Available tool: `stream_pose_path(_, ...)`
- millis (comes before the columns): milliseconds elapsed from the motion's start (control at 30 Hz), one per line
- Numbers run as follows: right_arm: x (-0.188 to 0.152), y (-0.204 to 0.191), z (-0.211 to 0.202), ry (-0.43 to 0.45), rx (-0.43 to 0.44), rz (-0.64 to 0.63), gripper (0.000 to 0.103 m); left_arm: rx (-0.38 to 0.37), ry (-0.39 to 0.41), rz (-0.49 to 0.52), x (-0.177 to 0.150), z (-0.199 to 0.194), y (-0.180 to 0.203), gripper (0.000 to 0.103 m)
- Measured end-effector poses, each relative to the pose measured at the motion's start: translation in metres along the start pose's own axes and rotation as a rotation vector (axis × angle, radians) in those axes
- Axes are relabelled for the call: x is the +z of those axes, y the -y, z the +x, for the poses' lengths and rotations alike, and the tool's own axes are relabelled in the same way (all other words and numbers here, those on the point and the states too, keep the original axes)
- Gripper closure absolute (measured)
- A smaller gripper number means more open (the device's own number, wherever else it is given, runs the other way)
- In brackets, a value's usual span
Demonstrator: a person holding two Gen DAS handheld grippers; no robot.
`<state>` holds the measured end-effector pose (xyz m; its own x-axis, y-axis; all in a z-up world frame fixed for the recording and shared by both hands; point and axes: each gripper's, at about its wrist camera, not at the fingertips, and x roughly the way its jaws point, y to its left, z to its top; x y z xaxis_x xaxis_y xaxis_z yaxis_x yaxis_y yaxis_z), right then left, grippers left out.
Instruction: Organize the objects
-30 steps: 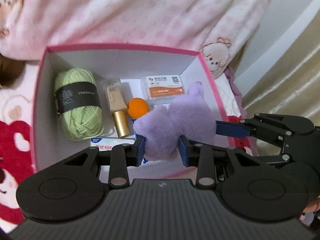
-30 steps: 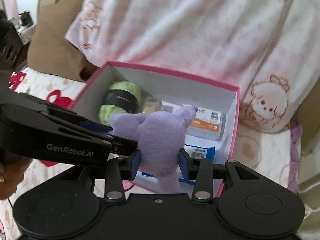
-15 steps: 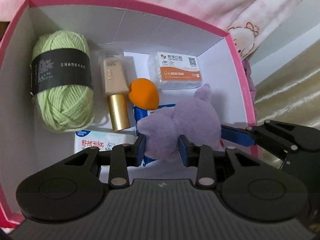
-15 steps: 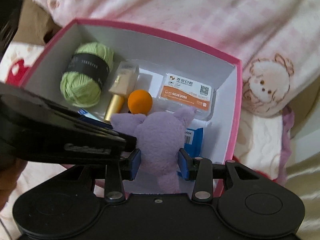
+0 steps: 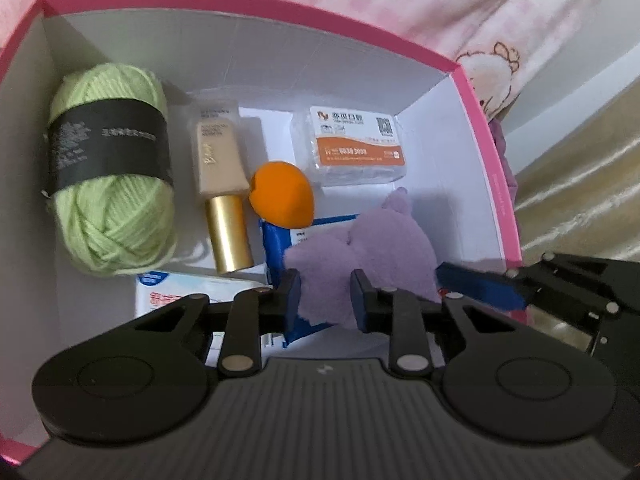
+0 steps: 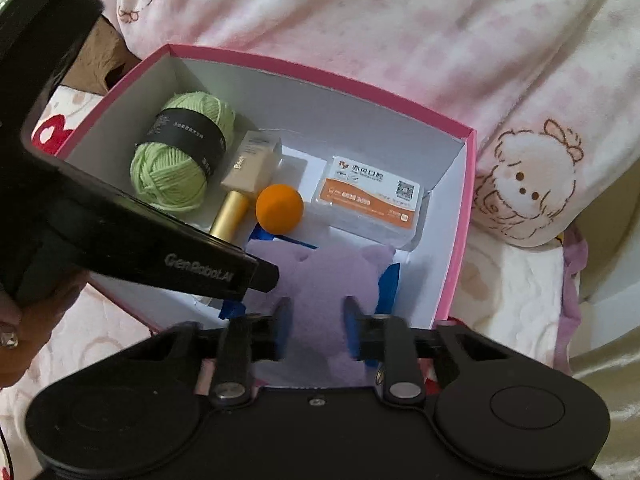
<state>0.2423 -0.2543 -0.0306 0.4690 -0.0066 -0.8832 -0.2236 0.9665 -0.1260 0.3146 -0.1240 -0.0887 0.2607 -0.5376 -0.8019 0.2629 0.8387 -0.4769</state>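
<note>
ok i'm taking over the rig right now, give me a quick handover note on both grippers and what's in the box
Left gripper: shut on the purple plush toy; its fingers have just been closing.
Right gripper: shut on the same toy from the other side, fingers also just closing.
The toy is low inside the pink box, over a blue packet.
Already in the box: green yarn, a beige bottle with a gold cap, an orange sponge, an orange-labelled pack and a white wipes pack.
Left to do: release the toy and pull both grippers out.
</note>
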Motion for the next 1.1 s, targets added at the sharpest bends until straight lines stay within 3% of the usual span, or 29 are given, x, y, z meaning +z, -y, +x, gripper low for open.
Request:
stream_pose_path(200,-0.010,0.006,0.007,0.033,0.002,0.033,0.084,0.070,0.031,0.029,-0.007,0.001,0.013,0.076)
stream_pose_path(300,-0.018,0.016,-0.008,0.104,0.042,0.086,0.083,0.121,0.057,0.034,-0.009,-0.009,0.018,0.068)
stream_pose_path(400,-0.027,0.019,-0.028,0.165,0.064,0.120,0.074,0.165,0.102,0.054,-0.014,-0.028,0.025,0.052)
stream_pose_path(633,-0.045,0.021,-0.058,0.178,0.090,0.190,0.061,0.279,0.176,0.084,-0.033,-0.096,0.043,0.014)
stream_pose_path(700,-0.050,0.020,-0.068,0.181,0.082,0.191,0.058,0.330,0.173,0.101,-0.042,-0.116,0.049,0.012)
stream_pose_path(900,-0.062,0.016,-0.098,0.163,0.091,0.224,0.053,0.390,0.171,0.135,-0.069,-0.166,0.057,0.010)
stream_pose_path(1100,-0.066,0.011,-0.125,0.135,0.057,0.248,0.053,0.346,0.153,0.075,-0.089,-0.197,0.056,0.010)
